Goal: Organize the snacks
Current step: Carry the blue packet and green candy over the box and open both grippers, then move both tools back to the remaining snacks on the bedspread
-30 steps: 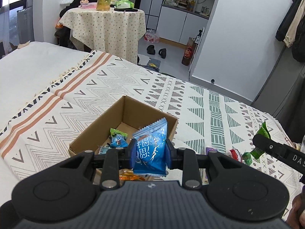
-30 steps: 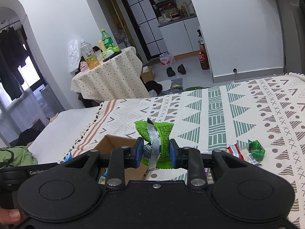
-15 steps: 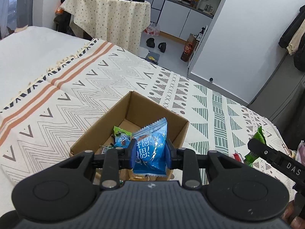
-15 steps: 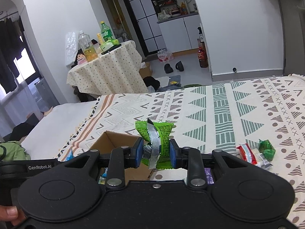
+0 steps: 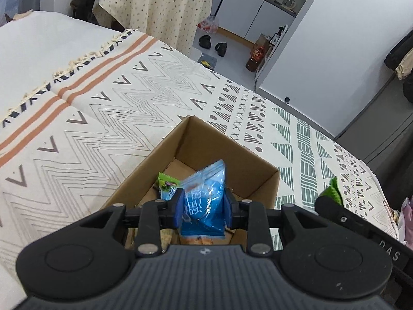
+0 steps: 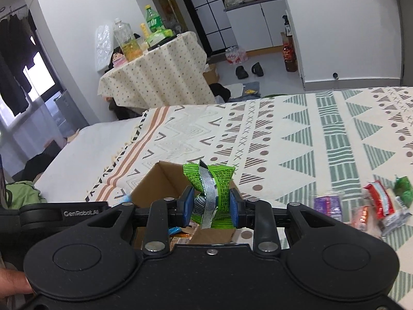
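My left gripper is shut on a blue snack packet and hangs over the open cardboard box on the patterned bedspread. Inside the box lies a green-and-blue packet with other wrappers below. My right gripper is shut on a green snack packet with a silver seam, held above the same cardboard box. The right gripper's arm and green packet show at the right edge of the left wrist view.
Loose snacks lie on the bedspread at the right: a purple packet, a red-and-white one, a green one. A cloth-covered table with bottles stands beyond the bed. A hand shows at the lower left.
Both grippers moved forward over the box, which now sits closer and lower in each view. Each still holds its packet.
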A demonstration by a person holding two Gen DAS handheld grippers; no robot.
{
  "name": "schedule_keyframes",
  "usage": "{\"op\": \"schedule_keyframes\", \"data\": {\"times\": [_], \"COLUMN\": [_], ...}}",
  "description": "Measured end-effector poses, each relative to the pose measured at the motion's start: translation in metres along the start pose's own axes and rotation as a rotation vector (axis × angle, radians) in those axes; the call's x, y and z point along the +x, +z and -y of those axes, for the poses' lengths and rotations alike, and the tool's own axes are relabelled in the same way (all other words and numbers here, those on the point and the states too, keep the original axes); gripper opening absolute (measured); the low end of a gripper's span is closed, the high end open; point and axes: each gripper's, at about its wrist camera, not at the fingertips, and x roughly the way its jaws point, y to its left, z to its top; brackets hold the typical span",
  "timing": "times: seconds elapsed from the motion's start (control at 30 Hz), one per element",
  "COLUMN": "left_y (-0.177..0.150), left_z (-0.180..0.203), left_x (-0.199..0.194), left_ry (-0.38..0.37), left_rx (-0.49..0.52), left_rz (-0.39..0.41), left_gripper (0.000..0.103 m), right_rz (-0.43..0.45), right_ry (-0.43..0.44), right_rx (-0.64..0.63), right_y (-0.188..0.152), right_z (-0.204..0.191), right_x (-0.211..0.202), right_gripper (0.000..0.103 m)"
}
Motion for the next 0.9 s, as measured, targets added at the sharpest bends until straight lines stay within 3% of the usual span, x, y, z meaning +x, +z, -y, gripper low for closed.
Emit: {"op": "schedule_keyframes", "data": {"times": [0.33,0.47,0.57,0.67,0.9], "left_y": [0.013,0.012,0.012,0.01,0.006], "left_z": [-0.015,-0.018,-0.019,-0.018,-0.011], "left_x": [0.011,0.013,0.012,0.007,-0.007], "left_ry": [-0.022,-0.018,-0.019,-0.014,0.002], "left_rx": [-0.017,-0.028,-0.037,-0.037,-0.023], "left_rz": [-0.031,-0.046,-0.05,-0.046,-0.038], "left_gripper": [0.05,0.059,0.064,0.075,0.092], "right_rz": [-0.029,-0.041,-0.033,-0.029,-0.019], "right_ry": [0.039,0.012,-0.017,-0.038,-0.098], "right_rx": [-0.017,-0.012,0.005,0.028,-0.006], "right_y": [0.005,0.005,0.006,0.007,0.008], "right_z": [-0.023,-0.026,-0.02,-0.014,-0.009], "right_x": [0.03,0.033,0.028,0.018,-0.004], "right_gripper": [0.029,0.047,0.048,0.052,0.086]}}
